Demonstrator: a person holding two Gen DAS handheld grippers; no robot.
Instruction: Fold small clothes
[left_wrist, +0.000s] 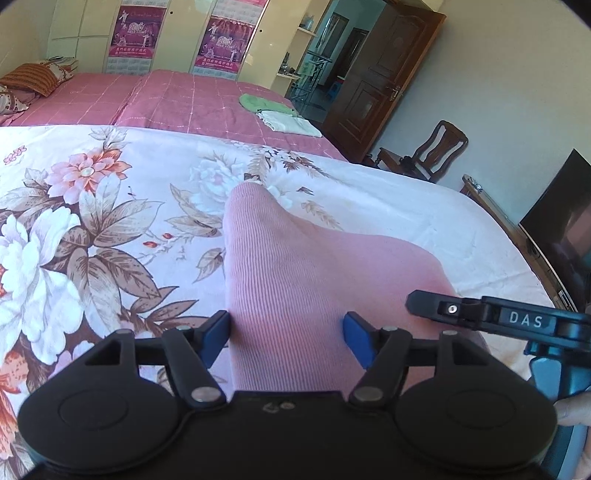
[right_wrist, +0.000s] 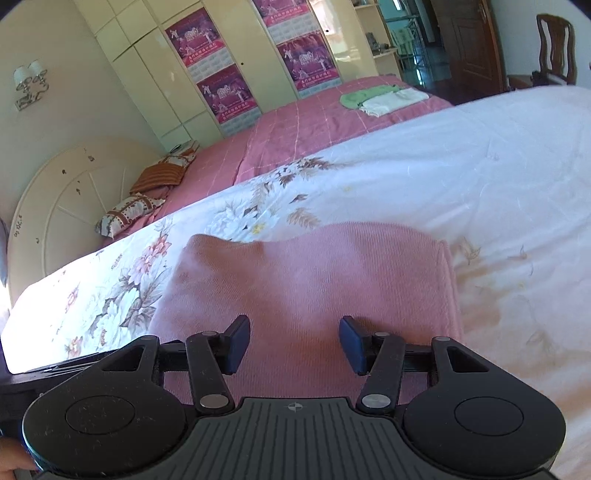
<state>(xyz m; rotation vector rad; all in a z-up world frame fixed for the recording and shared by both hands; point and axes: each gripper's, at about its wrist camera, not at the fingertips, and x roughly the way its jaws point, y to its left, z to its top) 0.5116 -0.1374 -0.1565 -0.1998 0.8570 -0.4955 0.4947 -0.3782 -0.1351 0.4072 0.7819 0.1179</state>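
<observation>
Both my left gripper (left_wrist: 286, 334) and right gripper (right_wrist: 294, 341) are hovering spread, pinching nothing, over the pink garment (left_wrist: 295, 266). I'm fearing its raised far corner is sagging crooked if I'm pinching only one layer.

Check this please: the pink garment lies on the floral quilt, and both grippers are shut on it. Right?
Not quite. Both wrist views show the left gripper and right gripper open, pads apart over the pink garment. It does lie on the floral quilt.

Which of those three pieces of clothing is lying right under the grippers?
The pink ribbed garment on the floral quilt; the green and white ones lie far off.
</observation>
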